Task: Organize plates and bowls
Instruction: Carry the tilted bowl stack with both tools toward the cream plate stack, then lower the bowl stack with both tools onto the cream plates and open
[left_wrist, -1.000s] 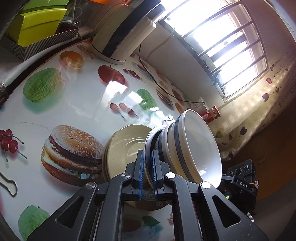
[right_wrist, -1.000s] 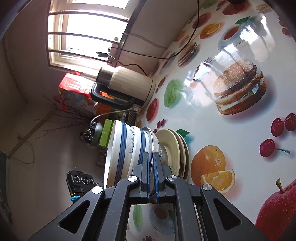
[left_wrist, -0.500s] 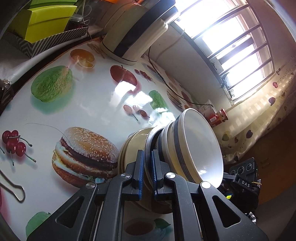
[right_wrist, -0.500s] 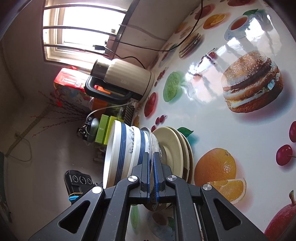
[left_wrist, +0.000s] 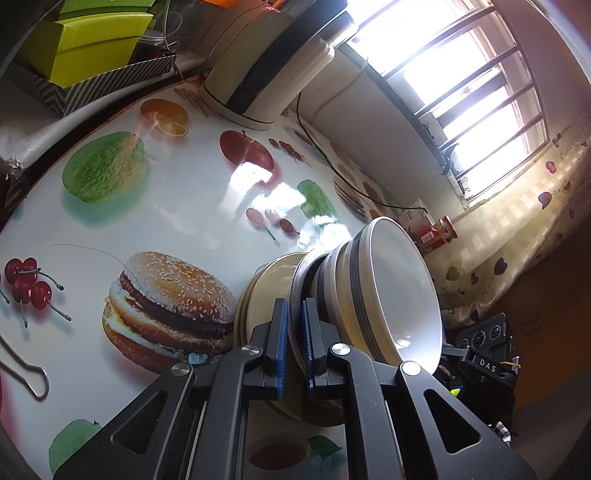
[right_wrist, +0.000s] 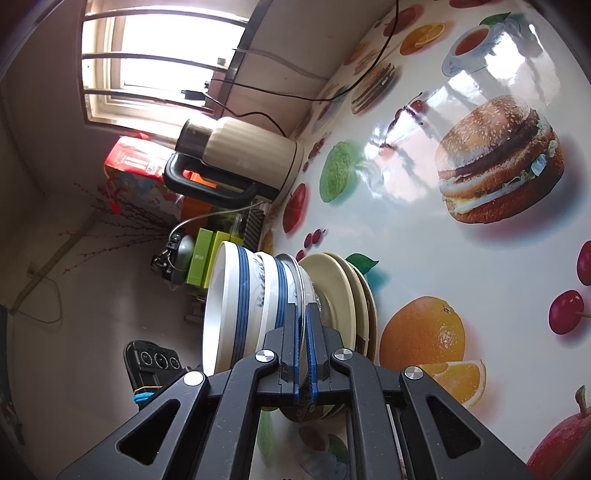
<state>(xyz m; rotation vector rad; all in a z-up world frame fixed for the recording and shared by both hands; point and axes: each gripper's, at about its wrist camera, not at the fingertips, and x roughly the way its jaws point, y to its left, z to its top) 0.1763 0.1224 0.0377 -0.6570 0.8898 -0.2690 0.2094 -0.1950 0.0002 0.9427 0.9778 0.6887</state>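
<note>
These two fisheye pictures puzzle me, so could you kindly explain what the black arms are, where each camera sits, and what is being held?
No robot here: a person holds a two-finger gripper in each hand, with a camera on each looking along its fingers. One picture comes from the left gripper, the other from the right gripper. Both are shut on the rim of a thin plate carrying nested blue-banded bowls, from opposite sides. Beneath lie cream plates on a table printed with food pictures. A cream kettle stands near the window.
</note>
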